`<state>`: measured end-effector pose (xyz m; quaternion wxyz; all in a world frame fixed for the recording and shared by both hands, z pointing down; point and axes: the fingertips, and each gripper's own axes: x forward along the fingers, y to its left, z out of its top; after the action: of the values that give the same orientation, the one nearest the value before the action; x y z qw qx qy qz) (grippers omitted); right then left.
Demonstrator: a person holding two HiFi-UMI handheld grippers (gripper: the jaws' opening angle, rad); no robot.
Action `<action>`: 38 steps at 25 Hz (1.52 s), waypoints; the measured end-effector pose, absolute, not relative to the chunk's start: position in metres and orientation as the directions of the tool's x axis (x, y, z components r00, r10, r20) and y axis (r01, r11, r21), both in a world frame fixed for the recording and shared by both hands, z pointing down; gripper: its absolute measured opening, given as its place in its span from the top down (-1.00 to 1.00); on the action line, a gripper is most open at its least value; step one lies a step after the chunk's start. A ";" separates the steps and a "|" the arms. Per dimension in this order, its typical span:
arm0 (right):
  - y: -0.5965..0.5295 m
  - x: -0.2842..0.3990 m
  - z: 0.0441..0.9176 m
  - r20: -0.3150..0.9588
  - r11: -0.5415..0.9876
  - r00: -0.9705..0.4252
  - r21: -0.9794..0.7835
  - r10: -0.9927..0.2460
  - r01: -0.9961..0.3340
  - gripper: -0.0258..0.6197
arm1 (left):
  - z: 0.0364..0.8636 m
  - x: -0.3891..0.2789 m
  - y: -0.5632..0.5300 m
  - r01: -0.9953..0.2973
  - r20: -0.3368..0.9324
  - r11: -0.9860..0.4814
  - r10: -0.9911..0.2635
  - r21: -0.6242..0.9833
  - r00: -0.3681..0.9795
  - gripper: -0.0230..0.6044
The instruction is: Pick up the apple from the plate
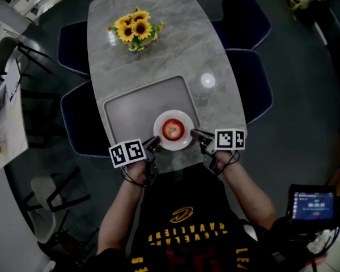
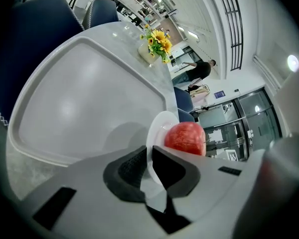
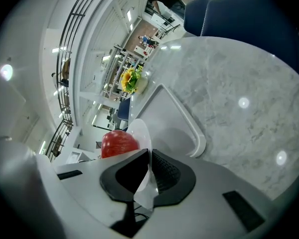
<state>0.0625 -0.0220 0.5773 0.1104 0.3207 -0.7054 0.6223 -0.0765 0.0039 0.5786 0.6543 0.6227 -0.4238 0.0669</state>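
Note:
A red apple (image 1: 173, 130) lies on a small white plate (image 1: 183, 117) above the near right corner of a grey tray (image 1: 130, 109). My left gripper (image 1: 153, 144) is shut on the plate's left rim and my right gripper (image 1: 195, 134) is shut on its right rim. The left gripper view has the thin rim (image 2: 157, 126) pinched between the dark pads of the left gripper (image 2: 149, 156), with the apple (image 2: 185, 137) just beyond. In the right gripper view, the right gripper (image 3: 149, 158) clamps the plate's edge (image 3: 142, 131), and the apple (image 3: 118, 143) sits to the left.
The tray rests on a grey marble table (image 1: 175, 33) with a vase of sunflowers (image 1: 135, 30) at its far end. Dark blue chairs (image 1: 246, 21) stand on both sides. A small screen (image 1: 313, 204) sits at the lower right.

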 end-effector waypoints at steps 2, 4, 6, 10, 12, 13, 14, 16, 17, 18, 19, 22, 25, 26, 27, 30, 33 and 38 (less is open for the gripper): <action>-0.021 0.068 0.579 0.555 0.023 -0.769 -0.806 -0.317 -0.591 0.82 | 0.580 -0.071 0.005 -0.615 0.636 0.212 -0.441 0.760 0.634 0.80; -0.020 0.073 0.579 0.553 0.026 -0.769 -0.806 -0.320 -0.591 0.82 | 0.580 -0.066 0.006 -0.615 0.634 0.207 -0.441 0.761 0.636 0.80; -0.021 0.079 0.578 0.551 0.028 -0.770 -0.807 -0.321 -0.590 0.82 | 0.580 -0.059 0.005 -0.615 0.633 0.205 -0.440 0.761 0.637 0.80; -0.050 0.117 0.571 0.550 0.028 -0.774 -0.809 -0.314 -0.587 0.82 | 0.571 -0.021 -0.023 -0.622 0.641 0.208 -0.432 0.755 0.634 0.80; -0.058 0.129 0.568 0.552 0.031 -0.774 -0.808 -0.312 -0.588 0.82 | 0.568 -0.010 -0.032 -0.624 0.645 0.209 -0.426 0.753 0.634 0.80; -0.059 0.132 0.568 0.553 0.032 -0.772 -0.807 -0.313 -0.590 0.82 | 0.568 -0.007 -0.034 -0.625 0.645 0.207 -0.423 0.753 0.637 0.80; -0.058 0.135 0.568 0.554 0.031 -0.770 -0.805 -0.317 -0.592 0.82 | 0.569 -0.004 -0.034 -0.625 0.644 0.205 -0.419 0.754 0.640 0.80; -0.058 0.140 0.568 0.557 0.022 -0.764 -0.803 -0.327 -0.595 0.82 | 0.569 0.001 -0.036 -0.624 0.642 0.198 -0.411 0.756 0.647 0.80; -0.060 0.143 0.568 0.557 0.021 -0.762 -0.803 -0.330 -0.595 0.82 | 0.568 0.003 -0.038 -0.625 0.641 0.195 -0.411 0.756 0.648 0.80; -0.062 0.145 0.568 0.555 0.024 -0.763 -0.803 -0.331 -0.595 0.82 | 0.568 0.005 -0.040 -0.625 0.640 0.193 -0.413 0.756 0.647 0.80; -0.064 0.146 0.568 0.555 0.028 -0.764 -0.803 -0.330 -0.595 0.82 | 0.568 0.007 -0.042 -0.625 0.639 0.192 -0.417 0.757 0.646 0.80; -0.065 0.152 0.570 0.557 0.032 -0.763 -0.801 -0.328 -0.598 0.82 | 0.571 0.015 -0.042 -0.621 0.636 0.192 -0.419 0.760 0.648 0.80; -0.064 0.155 0.571 0.559 0.029 -0.760 -0.799 -0.331 -0.600 0.82 | 0.574 0.018 -0.042 -0.618 0.633 0.190 -0.414 0.763 0.654 0.80; -0.064 0.155 0.571 0.559 0.028 -0.760 -0.799 -0.330 -0.600 0.82 | 0.574 0.018 -0.042 -0.617 0.632 0.190 -0.414 0.763 0.655 0.80; -0.063 0.156 0.572 0.560 0.028 -0.760 -0.799 -0.329 -0.601 0.82 | 0.574 0.018 -0.041 -0.617 0.632 0.189 -0.414 0.764 0.656 0.80; -0.059 0.157 0.572 0.563 0.032 -0.761 -0.797 -0.323 -0.603 0.82 | 0.575 0.020 -0.039 -0.614 0.629 0.189 -0.415 0.766 0.657 0.80; -0.079 0.175 0.573 0.564 0.037 -0.765 -0.797 -0.311 -0.602 0.82 | 0.576 0.038 -0.057 -0.612 0.632 0.200 -0.416 0.765 0.654 0.80; -0.112 0.204 0.574 0.564 0.043 -0.770 -0.798 -0.299 -0.601 0.82 | 0.578 0.067 -0.087 -0.607 0.633 0.214 -0.421 0.765 0.649 0.80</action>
<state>0.2036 -0.1119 0.5742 0.1229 0.3162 -0.7114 0.6154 0.0673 -0.0873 0.5777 0.6608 0.6229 -0.4128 0.0705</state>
